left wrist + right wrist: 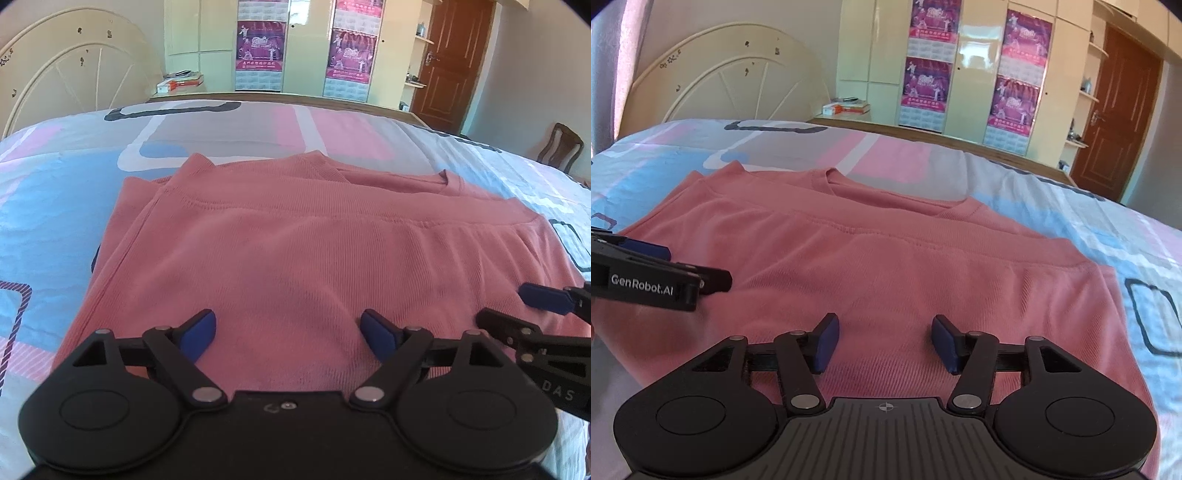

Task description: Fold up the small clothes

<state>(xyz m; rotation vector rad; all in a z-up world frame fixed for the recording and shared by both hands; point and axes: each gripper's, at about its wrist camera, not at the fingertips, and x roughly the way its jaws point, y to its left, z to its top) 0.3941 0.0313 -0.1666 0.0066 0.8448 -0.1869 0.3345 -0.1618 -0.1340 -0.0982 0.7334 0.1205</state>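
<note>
A pink ribbed T-shirt (295, 251) lies on the bed, folded over once so its hem runs across below the collar; it also shows in the right wrist view (886, 266). My left gripper (288, 338) is open and empty, over the near edge of the shirt. My right gripper (884, 341) is open and empty, over the near edge further right. The right gripper's blue pad shows at the right edge of the left wrist view (543, 297). The left gripper's side shows at the left of the right wrist view (661, 280).
The shirt rests on a bedsheet (66, 192) patterned in blue, pink and grey. A cream headboard (74, 77) stands at the far left. Wardrobes with posters (260, 44), a brown door (454, 62) and a wooden chair (561, 146) lie beyond the bed.
</note>
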